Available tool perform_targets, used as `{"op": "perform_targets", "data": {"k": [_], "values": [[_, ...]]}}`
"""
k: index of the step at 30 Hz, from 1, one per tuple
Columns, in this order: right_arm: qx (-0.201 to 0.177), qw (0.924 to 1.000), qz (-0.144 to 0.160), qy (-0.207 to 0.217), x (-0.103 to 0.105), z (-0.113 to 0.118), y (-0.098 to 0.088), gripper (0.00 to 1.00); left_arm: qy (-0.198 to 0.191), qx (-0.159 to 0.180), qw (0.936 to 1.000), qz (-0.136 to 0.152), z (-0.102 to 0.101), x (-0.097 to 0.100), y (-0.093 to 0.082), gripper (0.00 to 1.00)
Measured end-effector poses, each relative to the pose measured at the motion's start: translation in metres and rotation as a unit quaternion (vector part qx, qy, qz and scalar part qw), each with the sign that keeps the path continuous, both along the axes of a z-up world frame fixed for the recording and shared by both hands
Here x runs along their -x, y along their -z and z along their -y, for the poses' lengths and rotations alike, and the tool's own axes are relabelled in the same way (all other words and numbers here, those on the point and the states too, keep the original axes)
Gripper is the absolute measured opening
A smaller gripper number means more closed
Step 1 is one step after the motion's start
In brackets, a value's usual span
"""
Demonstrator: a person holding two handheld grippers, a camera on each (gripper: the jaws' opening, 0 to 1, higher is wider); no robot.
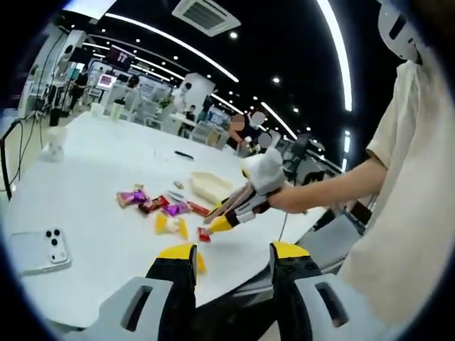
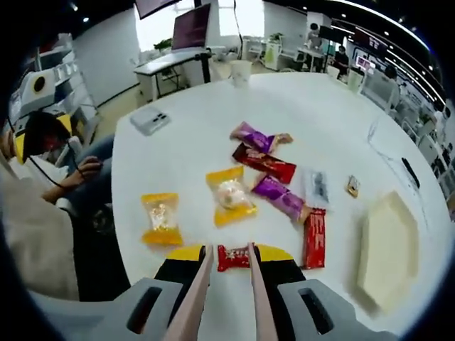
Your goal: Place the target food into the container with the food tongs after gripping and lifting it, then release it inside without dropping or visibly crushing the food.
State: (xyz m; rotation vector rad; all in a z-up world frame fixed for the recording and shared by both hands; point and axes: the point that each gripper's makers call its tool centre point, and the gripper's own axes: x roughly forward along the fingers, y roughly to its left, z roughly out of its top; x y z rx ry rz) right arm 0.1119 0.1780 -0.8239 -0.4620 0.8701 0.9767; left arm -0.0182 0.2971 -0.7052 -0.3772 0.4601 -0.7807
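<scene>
A small red snack packet [image 2: 233, 257] lies on the white table [image 2: 192, 153] near its front edge, between the two tips of the pale food tongs [image 2: 201, 284]. My right gripper [image 2: 227, 252] is shut on the tongs, whose arms run up between its yellow-tipped jaws. In the left gripper view, a hand holds the right gripper [image 1: 222, 224] with the tongs pointing down at the red packet [image 1: 204, 235]. The cream hexagonal container [image 2: 387, 250] sits to the right, and it shows as a container [image 1: 210, 186] behind the snacks. My left gripper [image 1: 233, 254] is open with nothing between its jaws, off the table edge.
Several wrapped snacks lie around: a yellow packet [image 2: 161, 219], a yellow packet with a round cake [image 2: 229, 195], purple and red ones [image 2: 281, 197]. A phone [image 1: 46, 250] and a paper cup [image 2: 240, 71] stand on the table. A person's arm [image 1: 334, 188] crosses the right side.
</scene>
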Motion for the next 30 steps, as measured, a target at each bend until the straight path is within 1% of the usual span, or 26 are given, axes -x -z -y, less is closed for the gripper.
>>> {"op": "perform_targets", "data": {"k": [2,5,7,11,13,15,17,19,21,23,30], "values": [[-0.001,1.0000,-0.002,0.004,-0.001,0.000,0.004,0.27,0.004,-0.004,1.0000,-0.003,0.001,0.000,0.000,0.40],[-0.001,1.0000,-0.003,0.003,-0.002,-0.002,0.006,0.27,0.007,-0.011,0.9999,0.001,0.000,-0.005,-0.004,0.40],[0.006,0.9998,0.006,-0.017,-0.002,-0.004,0.006,0.27,0.010,-0.022,0.9997,0.006,-0.002,-0.007,-0.009,0.40],[0.019,0.9989,0.013,-0.040,-0.001,-0.003,0.008,0.27,0.012,-0.027,0.9995,0.014,-0.003,-0.006,-0.016,0.40],[0.023,0.9986,0.013,-0.045,0.000,-0.002,0.011,0.27,0.008,-0.031,0.9994,0.014,-0.004,-0.006,-0.015,0.40],[0.025,0.9986,0.012,-0.044,-0.001,0.001,0.015,0.26,-0.005,-0.026,0.9996,0.010,-0.007,-0.004,-0.014,0.40],[0.026,0.9987,0.009,-0.043,-0.001,0.003,0.018,0.26,-0.010,-0.024,0.9996,0.009,-0.007,-0.002,-0.012,0.40],[0.031,0.9982,0.011,-0.050,0.000,0.005,0.020,0.26,-0.012,-0.023,0.9996,0.007,-0.006,0.000,-0.011,0.40],[0.029,0.9984,0.008,-0.047,-0.002,0.005,0.019,0.26,-0.012,-0.022,0.9997,0.005,-0.003,0.002,-0.011,0.40],[0.034,0.9982,0.012,-0.047,-0.004,0.007,0.019,0.26,-0.013,-0.022,0.9997,0.005,-0.001,0.004,-0.010,0.40],[0.037,0.9981,0.018,-0.047,-0.004,0.008,0.020,0.25,-0.023,-0.015,0.9996,0.005,-0.003,0.004,-0.009,0.40]]}}
